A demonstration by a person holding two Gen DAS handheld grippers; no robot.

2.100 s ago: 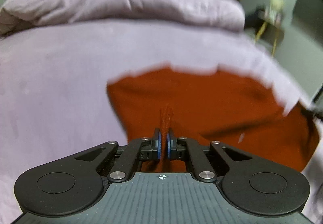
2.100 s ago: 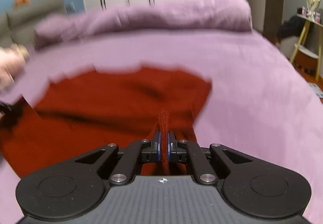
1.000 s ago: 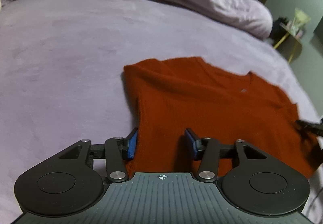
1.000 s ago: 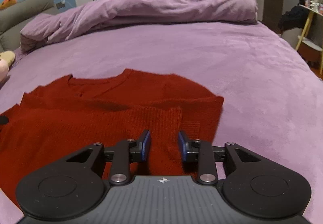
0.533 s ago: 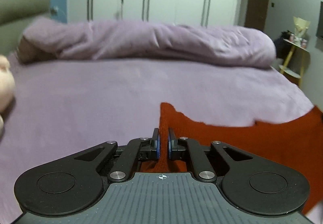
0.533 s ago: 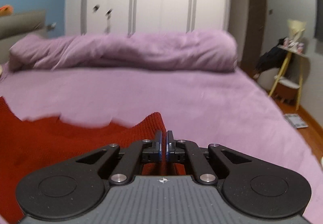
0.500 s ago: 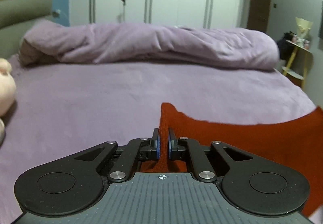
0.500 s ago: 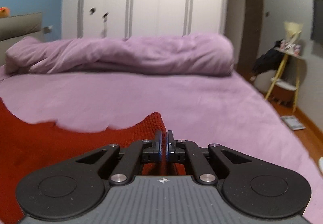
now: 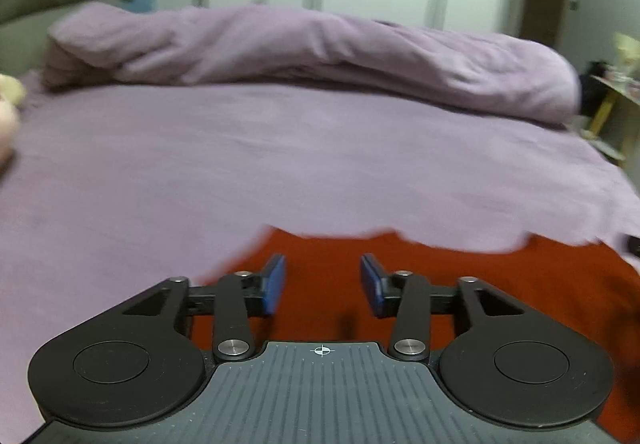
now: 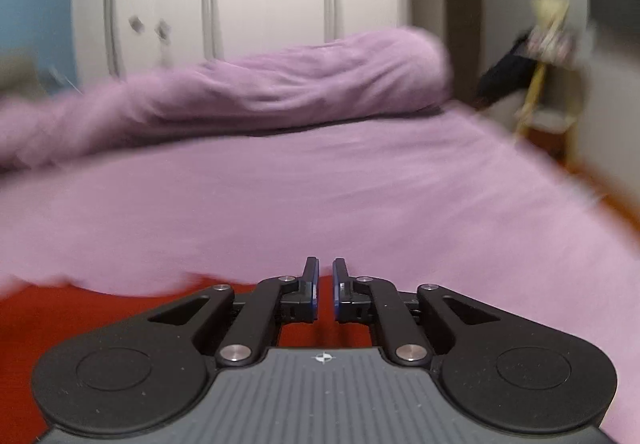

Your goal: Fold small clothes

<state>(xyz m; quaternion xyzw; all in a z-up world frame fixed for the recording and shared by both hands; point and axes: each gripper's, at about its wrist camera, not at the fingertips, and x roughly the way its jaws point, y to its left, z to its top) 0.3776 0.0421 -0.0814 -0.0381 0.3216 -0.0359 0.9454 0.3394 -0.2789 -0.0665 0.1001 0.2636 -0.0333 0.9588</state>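
the red sweater (image 9: 460, 284) lies flat on the purple bed (image 9: 280, 163), at 6 o'clock in both views. the left gripper (image 9: 322, 282) is spread wide and empty; the right gripper (image 10: 325, 290) has a narrow gap, holding nothing. the knit looks soft, light and floppy; i would pinch it at a corner of its edge.

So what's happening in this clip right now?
A person with a handheld gripper in each hand is folding a red knit sweater on a bed with a purple sheet. Neither gripper holds the cloth now. The left gripper is wide open over the sweater; the right gripper has its jaws slightly apart with nothing between them, at the sweater's edge. A rolled purple duvet lies across the far side of the bed.
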